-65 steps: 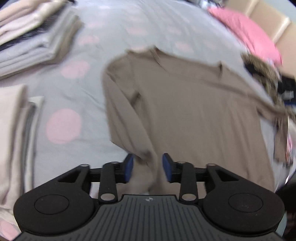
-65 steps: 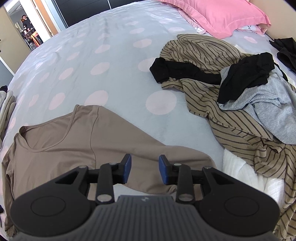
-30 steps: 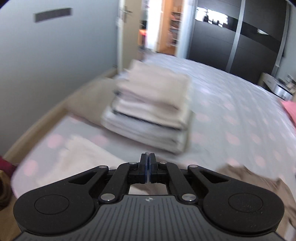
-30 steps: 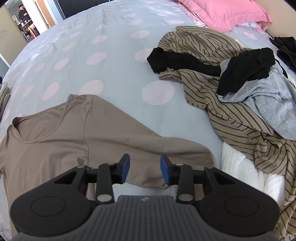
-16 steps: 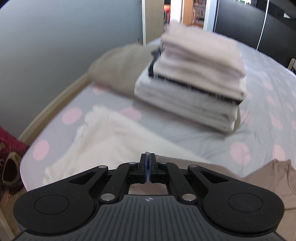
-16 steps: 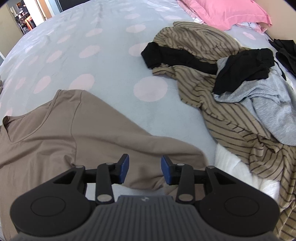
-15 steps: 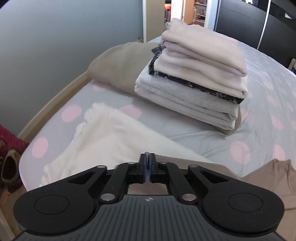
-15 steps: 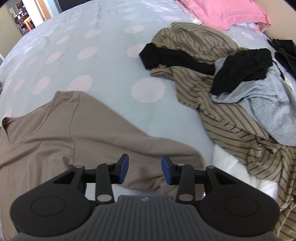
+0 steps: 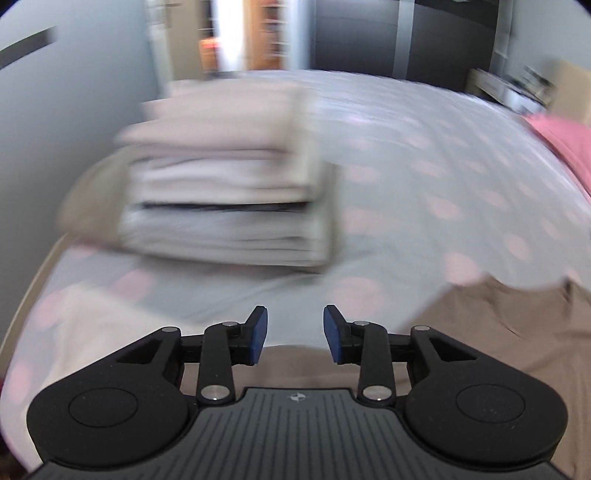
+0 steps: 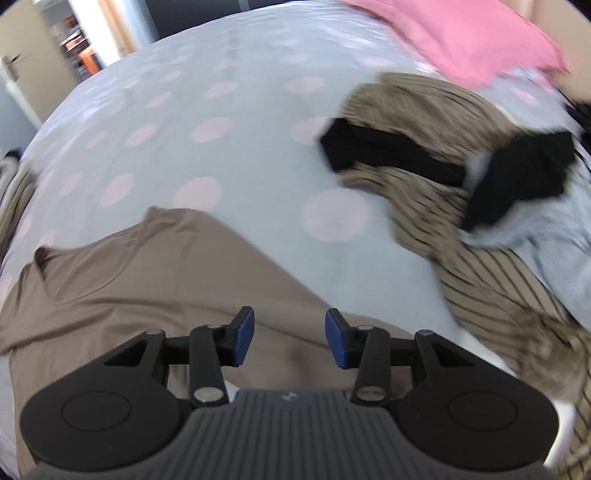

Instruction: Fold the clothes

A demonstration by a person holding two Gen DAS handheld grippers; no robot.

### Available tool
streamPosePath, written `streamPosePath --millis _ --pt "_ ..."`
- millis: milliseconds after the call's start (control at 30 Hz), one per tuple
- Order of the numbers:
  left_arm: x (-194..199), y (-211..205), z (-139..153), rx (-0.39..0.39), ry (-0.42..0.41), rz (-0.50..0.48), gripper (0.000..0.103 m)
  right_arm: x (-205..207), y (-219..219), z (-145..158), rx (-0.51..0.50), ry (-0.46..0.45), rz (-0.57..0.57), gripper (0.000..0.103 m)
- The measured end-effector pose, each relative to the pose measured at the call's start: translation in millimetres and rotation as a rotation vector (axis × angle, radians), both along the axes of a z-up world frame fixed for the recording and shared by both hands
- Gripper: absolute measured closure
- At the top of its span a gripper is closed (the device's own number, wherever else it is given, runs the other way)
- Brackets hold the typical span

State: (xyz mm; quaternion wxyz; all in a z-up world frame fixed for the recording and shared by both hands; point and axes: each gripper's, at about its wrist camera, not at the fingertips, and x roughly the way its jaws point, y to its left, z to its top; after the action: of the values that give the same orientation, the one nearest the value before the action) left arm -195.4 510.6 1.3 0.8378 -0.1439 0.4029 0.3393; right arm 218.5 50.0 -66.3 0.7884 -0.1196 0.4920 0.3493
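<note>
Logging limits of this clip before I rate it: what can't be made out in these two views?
- Left wrist view: the folded stack is motion-blurred, so its garments can't be counted.
- Left wrist view: the brown shirt runs under the left claw housing.
- Right wrist view: the striped pile runs off the right edge.
- Right wrist view: the right claw housing hides the shirt's hem.

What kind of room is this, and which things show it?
Most likely a bedroom: a wide bed with a grey sheet dotted pink, a pink pillow at its far end, and dark wardrobe doors behind. A stack of folded clothes rests on it.
</note>
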Motion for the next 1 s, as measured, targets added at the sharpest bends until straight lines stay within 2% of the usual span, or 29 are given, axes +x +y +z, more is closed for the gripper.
streamPosePath --millis 100,133,167,267,467,567,667,733,767,800,833,867,1000 --pt "42.7 -14.5 -16.3 -0.018 0.002 -0.115 0.068 -2.7 23.1 -3.2 0.003 -0.014 0.066 0.057" --pt "56.8 -18.9 -23.2 -0.024 0.001 -0.148 0.061 -2.8 30.7 -4.3 0.007 -0.019 0.084 0.057" --pt "70.4 -23.0 -31.3 -0.029 0.004 -0.177 0.058 -2.6 38.1 -5.7 0.011 -0.024 0.104 0.057" --pt "110.7 -32.0 -56.4 -0.057 0.020 -0.255 0.058 -1.9 64.8 -12.3 0.023 -0.041 0.168 0.056" --pt "161.0 -33.9 -106.3 -0.115 0.074 -0.313 0.057 11.1 123.0 -36.0 0.009 -0.053 0.234 0.051" --pt "168.6 -26.6 -121.8 -0.135 0.070 -0.298 0.057 21.2 144.2 -47.8 0.000 -0.077 0.242 0.050" --pt "171.8 -25.2 -129.4 -0.156 0.053 -0.308 0.059 32.6 157.8 -59.9 -0.002 -0.054 0.230 0.050" --pt "174.0 -24.3 -134.5 -0.170 0.042 -0.315 0.061 37.6 164.5 -67.9 -0.003 -0.024 0.220 0.054" --pt "175.1 -23.9 -137.0 -0.177 0.036 -0.319 0.071 37.0 166.6 -71.4 0.000 -0.010 0.222 0.062" --pt "176.4 -24.1 -138.8 -0.182 0.033 -0.322 0.079 34.3 168.0 -72.5 0.004 -0.008 0.234 0.074" --pt "178.2 -25.8 -138.8 -0.180 0.034 -0.324 0.096 31.5 169.4 -73.4 0.009 -0.007 0.247 0.083" --pt "180.1 -27.2 -138.4 -0.179 0.034 -0.325 0.100 28.2 171.1 -72.7 0.008 -0.010 0.264 0.093" --pt "181.8 -25.1 -120.9 -0.144 -0.026 -0.284 0.102 20.5 173.2 -56.7 0.006 -0.079 0.288 0.098"
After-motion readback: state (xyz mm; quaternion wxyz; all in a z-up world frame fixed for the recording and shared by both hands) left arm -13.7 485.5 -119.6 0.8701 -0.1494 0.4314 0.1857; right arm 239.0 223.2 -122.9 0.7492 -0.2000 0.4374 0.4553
